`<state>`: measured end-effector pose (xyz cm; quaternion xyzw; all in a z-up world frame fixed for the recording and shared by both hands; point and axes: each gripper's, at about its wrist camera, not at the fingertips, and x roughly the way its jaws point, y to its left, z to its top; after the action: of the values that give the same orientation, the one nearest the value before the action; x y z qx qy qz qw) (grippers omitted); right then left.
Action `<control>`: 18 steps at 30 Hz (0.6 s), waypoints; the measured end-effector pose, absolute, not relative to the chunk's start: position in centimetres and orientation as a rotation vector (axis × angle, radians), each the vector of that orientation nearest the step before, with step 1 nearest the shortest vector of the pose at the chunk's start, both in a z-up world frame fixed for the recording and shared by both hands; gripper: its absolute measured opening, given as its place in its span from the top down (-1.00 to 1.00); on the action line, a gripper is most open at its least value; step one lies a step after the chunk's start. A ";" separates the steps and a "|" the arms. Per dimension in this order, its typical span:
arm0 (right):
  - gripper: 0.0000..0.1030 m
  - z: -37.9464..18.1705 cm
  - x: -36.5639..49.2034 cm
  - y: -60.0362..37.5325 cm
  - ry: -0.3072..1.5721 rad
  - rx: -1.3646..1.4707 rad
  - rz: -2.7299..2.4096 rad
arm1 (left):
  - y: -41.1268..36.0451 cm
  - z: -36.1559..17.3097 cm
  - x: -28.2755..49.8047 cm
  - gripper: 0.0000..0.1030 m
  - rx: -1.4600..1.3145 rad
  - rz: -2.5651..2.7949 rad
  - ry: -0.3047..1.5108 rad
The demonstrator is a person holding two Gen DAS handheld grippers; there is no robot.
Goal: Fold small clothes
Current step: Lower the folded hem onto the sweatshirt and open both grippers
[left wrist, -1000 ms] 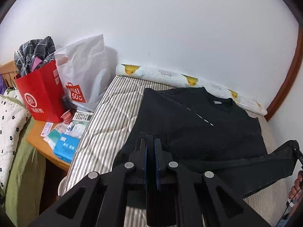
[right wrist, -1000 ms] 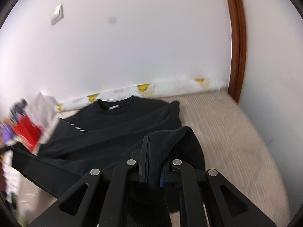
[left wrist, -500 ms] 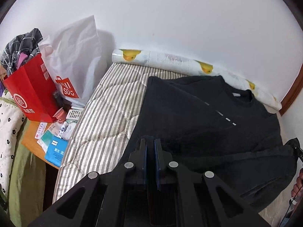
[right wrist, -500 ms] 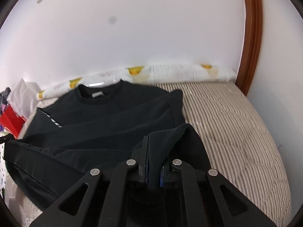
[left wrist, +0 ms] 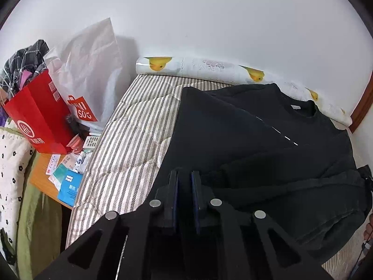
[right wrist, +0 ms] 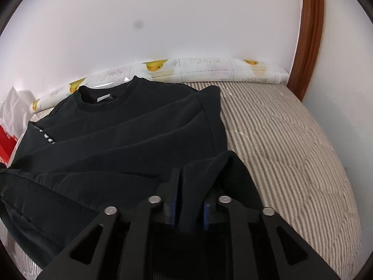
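Note:
A black sweatshirt (left wrist: pixel 268 140) lies on the striped bed (left wrist: pixel 130 144), collar toward the wall, sleeves folded across the body. My left gripper (left wrist: pixel 185 182) is shut on its bottom hem at the left corner. My right gripper (right wrist: pixel 190 184) is shut on the hem at the right corner, with black cloth (right wrist: pixel 198 177) bunched between the pads. The hem hangs stretched between the two grippers, lifted over the lower part of the sweatshirt (right wrist: pixel 130 135). The right gripper shows at the right edge of the left wrist view (left wrist: pixel 366 175).
A rolled duck-print mat (left wrist: pixel 209 70) lies along the wall at the bed's head. A red bag (left wrist: pixel 39 116) and a white bag (left wrist: pixel 91 74) stand left of the bed on a wooden stand with packets (left wrist: pixel 67 184). A wooden door frame (right wrist: pixel 307 35) rises at the right.
Both grippers have carried the hem forward toward the collar, so the sweatshirt appears nearer and larger. The jaws of both grippers show slightly wider gaps than before, still holding cloth.

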<state>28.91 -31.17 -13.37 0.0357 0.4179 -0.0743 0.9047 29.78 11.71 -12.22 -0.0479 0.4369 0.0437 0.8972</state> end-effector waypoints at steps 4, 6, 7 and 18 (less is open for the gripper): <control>0.27 -12.5 26.9 -31.5 0.853 0.085 -0.154 | 11.3 -11.8 29.0 0.63 -0.087 0.091 0.904; 0.21 -12.0 25.7 -31.7 0.845 0.104 -0.149 | 11.2 -11.5 28.4 0.47 -0.095 0.079 0.906; 0.18 -11.7 24.9 -31.7 0.839 0.113 -0.146 | 11.2 -11.3 28.1 0.44 -0.094 0.077 0.905; 0.10 -11.4 18.5 -30.8 0.859 0.124 -0.126 | 10.7 -11.3 21.9 -0.04 -0.107 -0.003 0.917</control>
<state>18.53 -30.77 -11.43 0.0602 0.4161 -0.0609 0.9053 21.93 10.67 -11.30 -0.0518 0.4424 -0.0014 0.8953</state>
